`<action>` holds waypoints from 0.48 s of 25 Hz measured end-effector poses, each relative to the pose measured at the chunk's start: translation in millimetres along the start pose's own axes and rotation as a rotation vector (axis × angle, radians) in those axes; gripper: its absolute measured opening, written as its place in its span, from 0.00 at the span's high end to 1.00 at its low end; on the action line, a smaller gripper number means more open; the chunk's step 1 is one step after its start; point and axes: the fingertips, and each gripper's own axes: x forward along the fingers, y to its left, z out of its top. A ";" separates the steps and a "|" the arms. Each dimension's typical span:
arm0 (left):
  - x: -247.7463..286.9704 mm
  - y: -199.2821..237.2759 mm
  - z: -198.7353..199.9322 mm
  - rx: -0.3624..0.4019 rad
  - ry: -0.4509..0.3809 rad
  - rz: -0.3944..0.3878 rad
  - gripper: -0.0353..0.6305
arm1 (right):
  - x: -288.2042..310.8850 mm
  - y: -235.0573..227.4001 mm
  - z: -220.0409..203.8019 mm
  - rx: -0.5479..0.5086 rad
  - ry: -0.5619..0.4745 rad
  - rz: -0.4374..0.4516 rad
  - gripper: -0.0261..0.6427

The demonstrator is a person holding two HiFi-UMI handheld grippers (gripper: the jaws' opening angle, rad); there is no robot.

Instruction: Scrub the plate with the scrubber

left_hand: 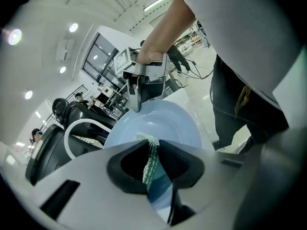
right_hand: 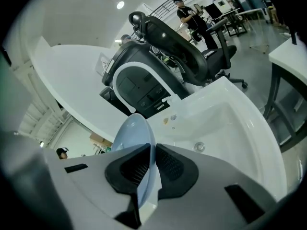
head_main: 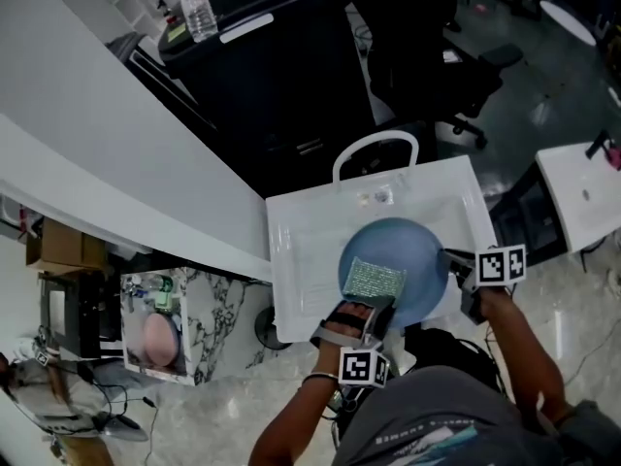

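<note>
A round blue plate (head_main: 412, 250) is held tilted over the white sink (head_main: 301, 250). My right gripper (head_main: 449, 258) is shut on the plate's right rim; in the right gripper view the plate (right_hand: 136, 133) stands edge-on between the pads of the right gripper (right_hand: 152, 158). A green mesh scrubber (head_main: 375, 280) lies flat against the plate's near face, and my left gripper (head_main: 372, 306) is shut on its lower edge. In the left gripper view the scrubber (left_hand: 151, 159) hangs between the pads of the left gripper (left_hand: 154, 150), in front of the plate (left_hand: 158, 121), with the right gripper (left_hand: 139, 92) on the far rim.
The sink's drain (right_hand: 199, 147) lies below the plate. A white arched faucet (head_main: 375, 146) stands at the sink's back edge. Black office chairs (head_main: 432, 66) are behind it, a white table (head_main: 582, 187) to the right, and a marble-patterned stand (head_main: 184, 323) to the left.
</note>
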 end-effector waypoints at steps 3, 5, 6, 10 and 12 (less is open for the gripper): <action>-12.2 17.9 -4.8 -0.019 0.007 0.043 0.84 | -0.9 4.8 1.4 0.008 -0.002 0.023 0.87; -15.0 33.9 -3.2 -0.030 0.003 0.080 0.84 | 3.6 13.7 -4.1 -0.001 0.016 0.041 0.88; -14.9 41.9 -1.8 -0.038 0.000 0.096 0.84 | 6.3 18.9 -8.3 -0.003 0.028 0.054 0.88; -5.2 62.4 9.9 -0.082 -0.029 0.114 0.84 | 14.2 36.3 -21.7 0.007 0.057 0.106 0.88; 2.6 59.7 20.0 -0.094 -0.055 0.080 0.84 | 15.2 40.3 -21.3 0.022 0.054 0.123 0.88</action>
